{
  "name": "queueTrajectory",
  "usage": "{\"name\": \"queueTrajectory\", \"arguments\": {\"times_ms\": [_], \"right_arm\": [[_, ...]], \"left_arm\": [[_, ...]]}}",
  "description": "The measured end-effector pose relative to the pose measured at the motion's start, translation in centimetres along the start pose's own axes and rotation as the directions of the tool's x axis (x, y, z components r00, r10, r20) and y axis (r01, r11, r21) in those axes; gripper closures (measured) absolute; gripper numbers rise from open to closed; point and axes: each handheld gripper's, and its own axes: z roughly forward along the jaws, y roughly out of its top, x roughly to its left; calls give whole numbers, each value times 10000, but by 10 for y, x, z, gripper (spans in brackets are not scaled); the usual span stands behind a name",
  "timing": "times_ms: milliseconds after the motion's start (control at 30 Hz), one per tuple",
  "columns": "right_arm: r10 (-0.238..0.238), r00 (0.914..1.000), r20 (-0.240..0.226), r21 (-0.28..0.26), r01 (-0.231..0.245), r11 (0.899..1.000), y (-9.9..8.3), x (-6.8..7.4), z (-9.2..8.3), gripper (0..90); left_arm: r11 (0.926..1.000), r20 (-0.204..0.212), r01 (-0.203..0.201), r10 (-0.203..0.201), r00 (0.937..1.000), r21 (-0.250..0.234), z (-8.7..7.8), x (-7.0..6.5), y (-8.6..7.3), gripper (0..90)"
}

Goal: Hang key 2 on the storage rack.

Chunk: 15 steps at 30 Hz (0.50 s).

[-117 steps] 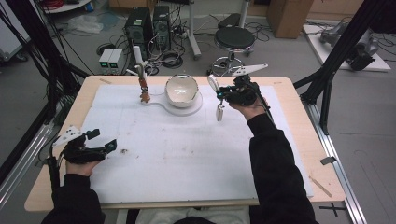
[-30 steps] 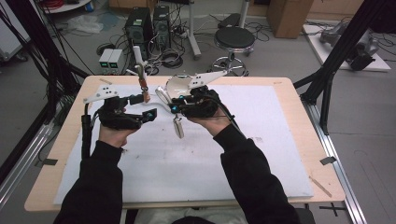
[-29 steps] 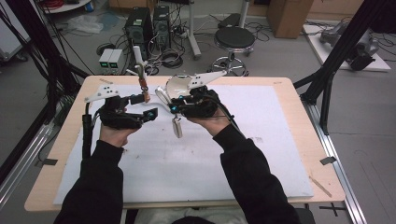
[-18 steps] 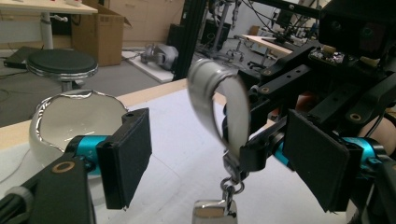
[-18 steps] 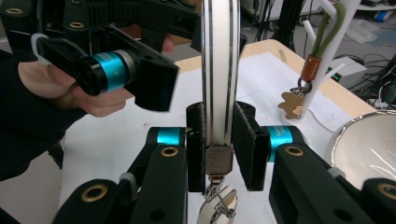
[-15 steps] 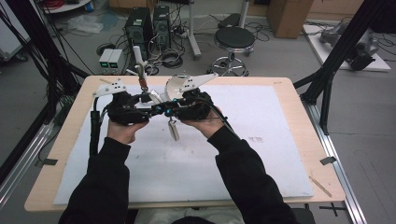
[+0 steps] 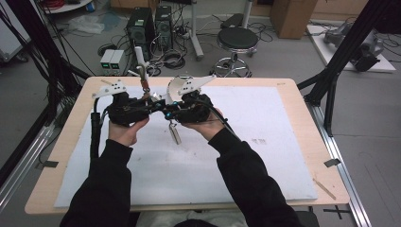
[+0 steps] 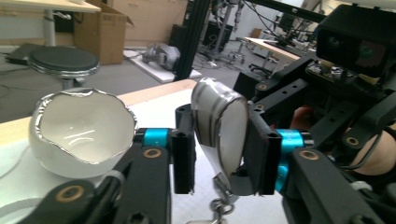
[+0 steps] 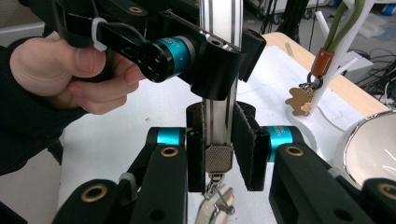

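Centre of the high view, above the table: my right gripper (image 9: 218, 158) is clamped on the metal strap (image 9: 218, 112); my left gripper (image 8: 219, 158) has just been closing, jaws now pinching its looped end, white bowl (image 8: 81, 128) at left.

A silver shoehorn (image 8: 219, 128) is seen between black tool pads with turquoise collars. Beside the shoehorn, a white bowl (image 8: 79, 133) is edged in silver. The bench (image 7: 302, 118) beneath the shoehorn is pale wood, covered by a white sheet (image 7: 265, 156).
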Motion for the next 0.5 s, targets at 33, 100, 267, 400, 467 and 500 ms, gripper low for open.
{"name": "queueTrajectory", "arguments": {"times_ms": [33, 100, 267, 400, 467, 500], "right_arm": [[-21, 10000, -40, 34, 22, 10000, 0, 0, 1, 756], [20, 10000, -54, 134, -19, 9999, -1, -2, 2, 755], [200, 9998, -31, 201, -199, 9996, -2, -4, 3, 741], [298, 9996, -3, 381, -298, 9988, -3, -7, 2, 710], [358, 9993, 107, 612, -364, 9975, -4, -8, 1, 625], [376, 9992, 127, 724, -384, 9966, -5, -9, 1, 592]], "left_arm": [[10000, -23, -70, 70, 10000, 60, 0, 0, 0, 695], [9998, -72, -99, 100, 9999, 148, 2, -1, -1, 716], [9999, -106, -73, 74, 9999, 105, 3, -1, -3, 834], [9994, -135, -259, 262, 9996, 242, 4, 0, -4, 854], [9989, -261, -368, 376, 9990, 282, 4, -1, -4, 856], [9986, -327, -428, 438, 9985, 310, 3, -1, -4, 857]]}}
